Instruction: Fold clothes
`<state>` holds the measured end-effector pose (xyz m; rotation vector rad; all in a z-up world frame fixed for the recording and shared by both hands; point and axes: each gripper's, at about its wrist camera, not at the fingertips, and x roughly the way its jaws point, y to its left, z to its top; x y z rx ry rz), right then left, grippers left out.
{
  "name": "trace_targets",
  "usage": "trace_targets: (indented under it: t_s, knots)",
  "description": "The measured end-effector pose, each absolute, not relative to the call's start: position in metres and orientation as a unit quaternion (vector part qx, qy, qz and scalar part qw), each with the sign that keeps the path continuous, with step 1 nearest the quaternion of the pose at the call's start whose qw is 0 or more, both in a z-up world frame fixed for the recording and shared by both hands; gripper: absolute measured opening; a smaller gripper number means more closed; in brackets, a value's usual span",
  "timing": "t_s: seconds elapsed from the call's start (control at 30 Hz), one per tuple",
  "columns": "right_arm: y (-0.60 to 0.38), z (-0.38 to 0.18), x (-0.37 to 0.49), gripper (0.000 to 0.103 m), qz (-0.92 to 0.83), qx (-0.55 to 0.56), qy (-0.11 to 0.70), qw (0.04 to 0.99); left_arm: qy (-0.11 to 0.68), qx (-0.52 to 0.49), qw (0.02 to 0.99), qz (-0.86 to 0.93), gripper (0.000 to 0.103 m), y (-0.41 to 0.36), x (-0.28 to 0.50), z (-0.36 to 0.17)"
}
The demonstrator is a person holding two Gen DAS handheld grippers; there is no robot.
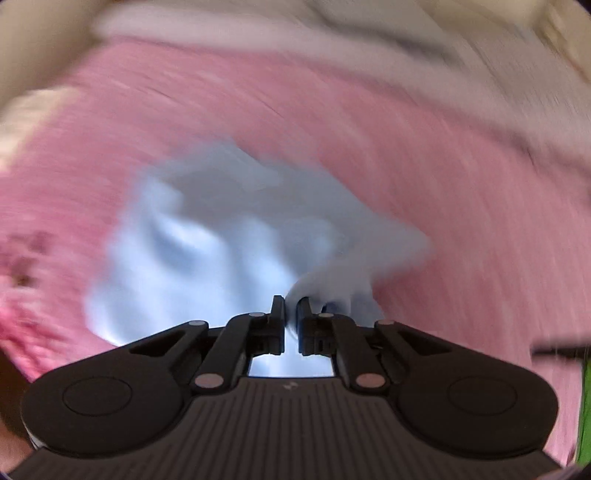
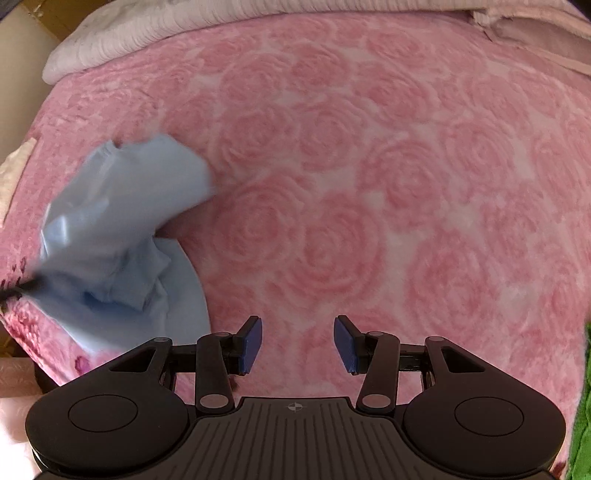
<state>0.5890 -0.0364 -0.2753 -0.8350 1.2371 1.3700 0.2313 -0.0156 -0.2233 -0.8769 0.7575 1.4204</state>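
A light blue garment (image 1: pixel 221 236) hangs crumpled over a pink rose-patterned blanket (image 1: pixel 443 166). My left gripper (image 1: pixel 291 306) is shut on a bunched edge of the garment; the left wrist view is blurred by motion. In the right wrist view the same garment (image 2: pixel 122 236) is at the left, lifted and blurred, over the blanket (image 2: pixel 369 184). My right gripper (image 2: pixel 297 332) is open and empty, apart from the garment, above bare blanket. The far tip of the left gripper (image 2: pixel 22 286) shows as a dark smear at the left edge.
A white quilted cover (image 2: pixel 147 37) lies along the bed's far edge, with a pale pink fabric (image 2: pixel 535 33) at the far right. Something green (image 2: pixel 581 406) sits at the right edge. The bed's left edge drops off near the garment.
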Motion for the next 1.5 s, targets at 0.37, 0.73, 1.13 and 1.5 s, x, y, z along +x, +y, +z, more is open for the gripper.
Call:
trace_targets:
  t_s: [0.37, 0.73, 1.13, 1.5]
  knots:
    - [-0.013, -0.268, 0.524, 0.047, 0.601, -0.366, 0.497, 0.507, 0.338, -0.346, 0.407, 0.775, 0.007, 0.000, -0.021, -0.206]
    - [0.032, -0.278, 0.425, 0.047, 0.578, -0.375, 0.506, 0.519, 0.300, -0.477, 0.455, 0.690, 0.018, 0.007, -0.101, -0.268]
    - [0.140, -0.326, 0.308, 0.047, 0.590, -0.354, 0.519, 0.506, 0.263, -0.569, 0.463, 0.627, 0.028, 0.118, -0.160, -0.332]
    - [0.203, -0.352, 0.291, 0.047, 0.576, -0.323, 0.551, 0.511, 0.233, -0.621, 0.419, 0.620, 0.031, 0.209, -0.175, -0.371]
